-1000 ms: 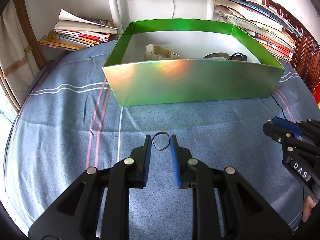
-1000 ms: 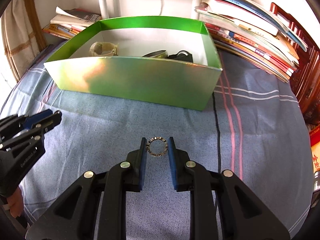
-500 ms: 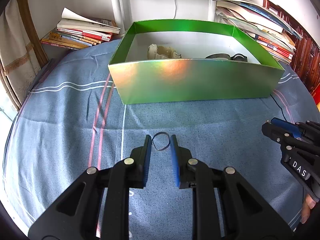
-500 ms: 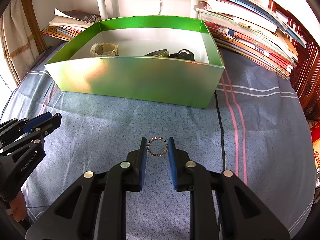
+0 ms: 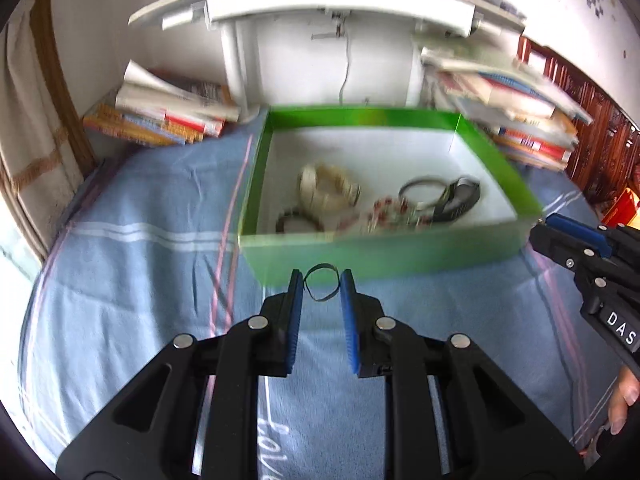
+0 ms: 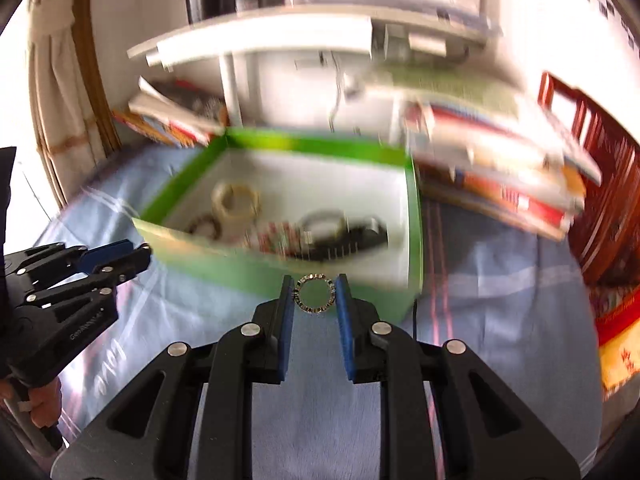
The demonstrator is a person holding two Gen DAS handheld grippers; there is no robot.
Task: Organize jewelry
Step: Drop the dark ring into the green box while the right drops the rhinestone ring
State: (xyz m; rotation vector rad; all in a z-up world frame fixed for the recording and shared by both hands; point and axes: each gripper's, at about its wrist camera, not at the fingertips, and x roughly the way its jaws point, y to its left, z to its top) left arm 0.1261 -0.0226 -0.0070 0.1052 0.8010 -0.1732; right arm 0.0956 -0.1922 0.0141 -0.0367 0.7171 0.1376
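Note:
My left gripper is shut on a thin dark band ring, held above the blue cloth just before the green box. My right gripper is shut on a beaded ring in front of the green box. Inside the box lie a cream bracelet, a red bead chain, a metal bangle and a dark watch. The right gripper shows at the right edge of the left wrist view; the left gripper shows at the left of the right wrist view.
A blue striped cloth covers the table. Stacks of books lie at the back left and more books at the back right. A white stand rises behind the box. A hand grips the left tool's handle.
Both grippers have risen with their rings, so the view now looks down into the green box and shows the jewelry inside. The jaws have kept their grips.

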